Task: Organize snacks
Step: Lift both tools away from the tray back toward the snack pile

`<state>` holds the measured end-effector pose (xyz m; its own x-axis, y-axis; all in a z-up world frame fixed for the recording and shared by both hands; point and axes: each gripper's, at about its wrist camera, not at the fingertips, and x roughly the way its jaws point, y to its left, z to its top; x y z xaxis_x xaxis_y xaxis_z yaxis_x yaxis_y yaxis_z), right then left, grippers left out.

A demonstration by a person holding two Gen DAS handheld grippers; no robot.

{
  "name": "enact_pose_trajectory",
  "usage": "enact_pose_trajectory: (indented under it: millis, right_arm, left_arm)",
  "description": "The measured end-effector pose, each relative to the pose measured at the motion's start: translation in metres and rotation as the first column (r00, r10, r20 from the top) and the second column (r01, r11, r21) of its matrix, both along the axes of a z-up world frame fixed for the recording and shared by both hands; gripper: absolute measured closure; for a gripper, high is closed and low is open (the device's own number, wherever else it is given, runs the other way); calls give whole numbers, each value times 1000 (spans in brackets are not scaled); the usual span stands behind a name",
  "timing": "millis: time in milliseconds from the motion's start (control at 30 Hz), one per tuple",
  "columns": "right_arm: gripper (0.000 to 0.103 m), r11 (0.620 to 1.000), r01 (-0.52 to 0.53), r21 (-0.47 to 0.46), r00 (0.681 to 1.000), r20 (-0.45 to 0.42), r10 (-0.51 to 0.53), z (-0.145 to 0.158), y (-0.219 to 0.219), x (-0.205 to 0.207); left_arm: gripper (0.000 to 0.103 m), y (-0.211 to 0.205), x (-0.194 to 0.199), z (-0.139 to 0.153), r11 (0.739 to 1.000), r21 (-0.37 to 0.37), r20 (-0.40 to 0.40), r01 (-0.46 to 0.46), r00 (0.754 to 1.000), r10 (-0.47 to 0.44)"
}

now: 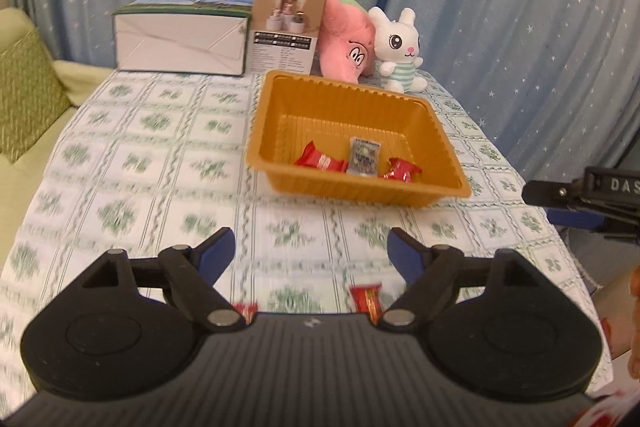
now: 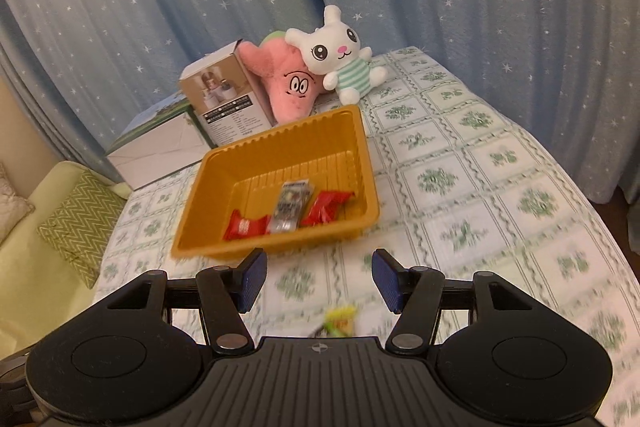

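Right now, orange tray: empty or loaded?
Loaded, partly. The orange tray holds two red snack packets and a grey packet between them; most of its floor is bare.

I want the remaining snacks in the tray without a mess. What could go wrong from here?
1. The red snacks lie right under the open left claw, partly hidden by its body, so a grab may miss.
2. The yellow-green snack sits just as close under the open right claw.
3. The orange tray looks light; a claw bumping its near rim might shove it toward the toys.
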<state>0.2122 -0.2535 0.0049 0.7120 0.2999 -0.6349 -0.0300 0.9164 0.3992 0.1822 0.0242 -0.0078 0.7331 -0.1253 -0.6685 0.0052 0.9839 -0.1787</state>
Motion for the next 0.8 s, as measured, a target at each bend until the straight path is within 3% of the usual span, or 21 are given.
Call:
enact_pose_trajectory:
  millis: [400, 800]
  right_arm:
    - [45, 998, 11, -64, 1000, 25, -10, 1, 9, -96]
    - [45, 993, 1, -114, 1000, 1, -1, -16, 4, -132]
  left_arm:
    - [12, 2, -80, 9, 999, 42, 17, -7, 1000, 7]
    - [11, 1, -104, 0, 998, 56, -16, 2, 1000, -1]
